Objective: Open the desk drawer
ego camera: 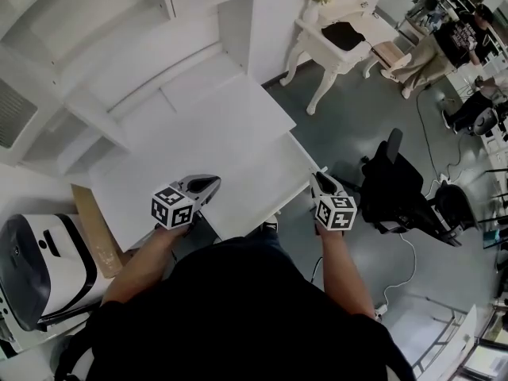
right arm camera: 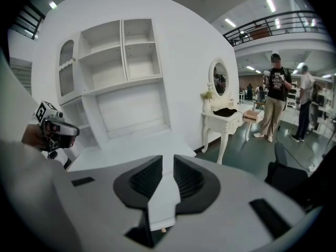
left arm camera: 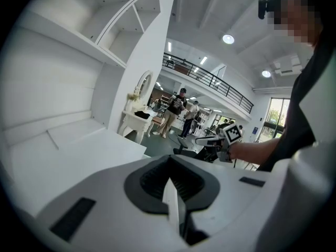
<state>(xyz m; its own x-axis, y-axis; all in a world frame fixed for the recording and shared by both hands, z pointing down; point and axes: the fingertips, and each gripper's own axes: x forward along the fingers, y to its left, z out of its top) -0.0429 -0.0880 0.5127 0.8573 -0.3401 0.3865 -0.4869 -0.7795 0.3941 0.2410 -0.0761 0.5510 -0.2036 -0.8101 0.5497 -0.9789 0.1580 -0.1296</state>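
The white desk [ego camera: 198, 125] stands under white shelves. Below its top, a lower white panel [ego camera: 262, 185] juts toward me; I cannot tell whether it is the drawer. My left gripper [ego camera: 210, 185] hovers over the panel's near-left edge, its jaws [left arm camera: 169, 164] together with nothing between them. At the panel's right corner my right gripper [ego camera: 320, 177] is held up in the air, touching nothing. Its jaws [right arm camera: 168, 164] stand a narrow gap apart, with only the desk top showing through. Each gripper shows in the other's view: right gripper [left arm camera: 220, 143], left gripper [right arm camera: 55, 130].
A black office chair [ego camera: 397, 185] stands just right of the right gripper. A white dressing table [ego camera: 337, 46] is beyond the desk. A white-and-black machine [ego camera: 40, 268] and a cardboard sheet [ego camera: 95, 228] sit at the left. People [ego camera: 444, 42] are at the far right, and cables [ego camera: 413, 256] lie on the floor.
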